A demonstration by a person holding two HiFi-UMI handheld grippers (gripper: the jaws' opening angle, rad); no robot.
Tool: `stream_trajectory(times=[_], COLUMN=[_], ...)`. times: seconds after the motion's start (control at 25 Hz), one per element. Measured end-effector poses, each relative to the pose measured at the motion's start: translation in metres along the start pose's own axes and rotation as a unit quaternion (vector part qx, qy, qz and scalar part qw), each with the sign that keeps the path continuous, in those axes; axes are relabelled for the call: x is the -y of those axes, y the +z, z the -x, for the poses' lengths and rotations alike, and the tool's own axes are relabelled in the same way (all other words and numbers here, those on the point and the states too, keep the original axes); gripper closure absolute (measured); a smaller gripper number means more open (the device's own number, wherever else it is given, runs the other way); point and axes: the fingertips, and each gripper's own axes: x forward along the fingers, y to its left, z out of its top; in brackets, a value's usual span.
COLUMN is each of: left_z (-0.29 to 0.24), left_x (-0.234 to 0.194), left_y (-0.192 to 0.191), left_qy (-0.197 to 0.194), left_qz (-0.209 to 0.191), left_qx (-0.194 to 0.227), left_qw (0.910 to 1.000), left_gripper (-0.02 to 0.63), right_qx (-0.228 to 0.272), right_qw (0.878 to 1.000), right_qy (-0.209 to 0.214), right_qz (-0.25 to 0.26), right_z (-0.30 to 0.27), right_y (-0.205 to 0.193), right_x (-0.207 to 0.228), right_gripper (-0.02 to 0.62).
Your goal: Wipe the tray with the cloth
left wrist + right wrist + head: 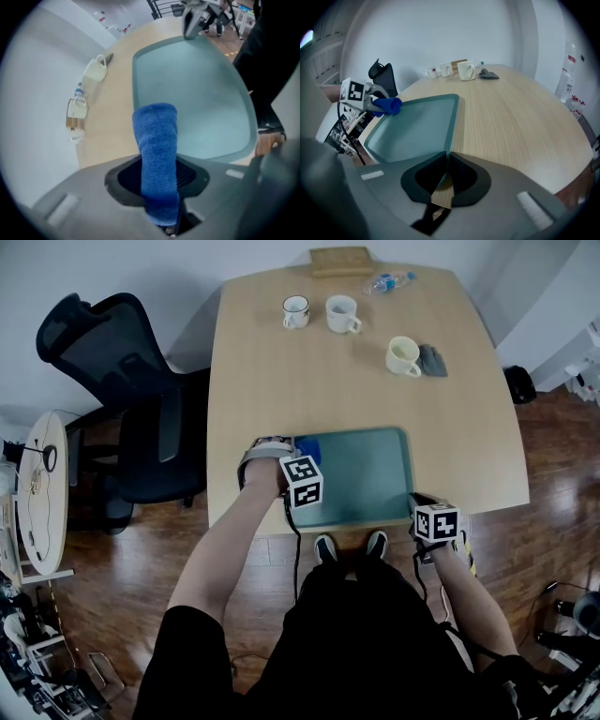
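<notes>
The left gripper (159, 179) is clenching the blue cloth (155, 138); its fingers (123, 177) are pressing on the folded cloth from both sides, and the cloth is sticking out well past the fingertips as a thick roll. The free end of that roll is hanging over the green tray (206, 93), just inside the tray's rim at the end nearest these fingers; whether it is pressing on the tray floor cannot be told.

The right gripper (446, 171) is gripping the tray at the opposite near corner; its fingers (423, 180) are closing together on the thin rim, which is running straight in between them, and the rest of the tray is spreading away ahead and to the left of them.

The tray is lying on the pale wooden table (272, 381) at its near edge; its floor is bare between the two grippers. Far beyond the fingertips, three mugs (341, 314) are standing on the table; a dark grey object (432, 360) is lying just beside the nearest mug; a plastic bottle (387, 281) and a wooden board (341, 260) are sitting at the far edge. A black office chair (131, 399) is standing beside the table, outside the left gripper.
</notes>
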Motion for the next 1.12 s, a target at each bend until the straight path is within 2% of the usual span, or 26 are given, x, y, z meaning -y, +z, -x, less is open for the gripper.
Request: stream_trajectory(times=[0.12,0.28,0.48,0.68,0.8,0.92,0.96,1.0,1.04,1.08,1.12], left_z=[-0.015,-0.012,0.015,0.047,0.060,0.066,0.067,0.068,0.069,0.070,0.071], left_x=[-0.032,-0.020,0.052,0.129,0.155,0.163,0.162,0.161,0.157,0.152,0.143], left_y=[-0.019,-0.016,-0.002,0.009,0.011,0.008,0.007,0.005,0.003,-0.003,-0.012], left_qy=[0.007,-0.018,-0.064,-0.061,-0.048,-0.038,-0.044,-0.058,-0.078,-0.099,-0.114], left_qz=[0.019,0.017,-0.016,-0.025,-0.004,0.060,0.101,0.157,0.227,0.307,0.388], left_qx=[-0.027,-0.020,-0.008,0.015,0.028,0.042,0.049,0.058,0.069,0.081,0.090], left_qw=[0.9994,0.9995,0.9978,0.9977,0.9984,0.9966,0.9927,0.9842,0.9683,0.9432,0.9104], left_gripper=[0.462,0.462,0.462,0.462,0.462,0.462,0.462,0.462,0.462,0.462,0.462], right_qx=[0.001,0.002,0.004,0.002,0.001,-0.005,-0.007,-0.006,-0.005,-0.001,0.002], right_qw=[1.000,1.000,1.000,1.000,1.000,1.000,1.000,1.000,1.000,1.000,1.000], right_qy=[0.000,0.000,0.001,0.000,-0.001,-0.002,-0.002,-0.003,-0.003,-0.002,0.002], right_qz=[0.000,-0.001,-0.002,-0.002,0.001,-0.003,-0.004,-0.002,0.000,0.000,-0.003], right_z=[-0.001,-0.001,0.000,-0.001,-0.001,-0.004,-0.005,-0.005,-0.004,-0.003,-0.003], right_y=[0.001,0.000,-0.001,-0.001,-0.001,-0.005,-0.006,-0.005,-0.003,-0.002,-0.001], right_x=[-0.001,0.000,0.002,0.005,0.007,0.008,0.008,0.008,0.007,0.007,0.007], right_gripper=[0.569,0.569,0.569,0.569,0.569,0.569,0.569,0.569,0.569,0.569,0.569])
